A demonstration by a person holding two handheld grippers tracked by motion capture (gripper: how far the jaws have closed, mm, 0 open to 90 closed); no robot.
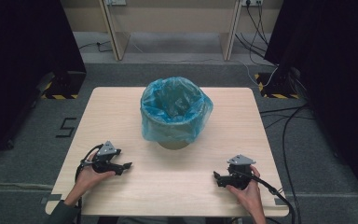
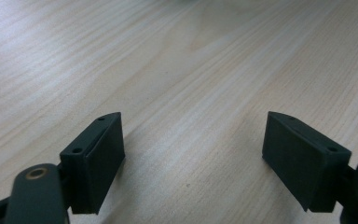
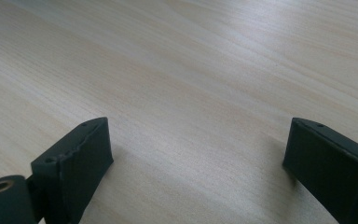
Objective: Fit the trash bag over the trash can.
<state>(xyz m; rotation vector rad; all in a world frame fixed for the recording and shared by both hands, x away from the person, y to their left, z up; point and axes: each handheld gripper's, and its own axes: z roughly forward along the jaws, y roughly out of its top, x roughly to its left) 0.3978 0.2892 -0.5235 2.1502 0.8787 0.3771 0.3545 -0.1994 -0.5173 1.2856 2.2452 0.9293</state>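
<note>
The bin, a round one lined with a blue plastic bag whose edge is folded down over the rim, stands on the light wooden table at the middle of its far half, and everything else is placed from it.

To the left of the bin and nearer the person, the left gripper rests low over the table in the person's left hand, well apart from the bin. Its tips point toward the table's middle, into the bare stretch in front of the bin. In the left gripper view the left gripper has its two black jaws standing wide apart, with plain wood grain between them and nothing held.

In front of the bin, between the two grippers, the tabletop is bare wood.

To the right of the bin and again on the person's side, the right gripper sits low over the table in the right hand, also well apart from the bin, with its tips turned inward toward the left gripper. A dark cable trails from it toward the table's near right corner. In the right gripper view the right gripper shows its jaws spread wide, with only wood between them and nothing in their grasp.
</note>
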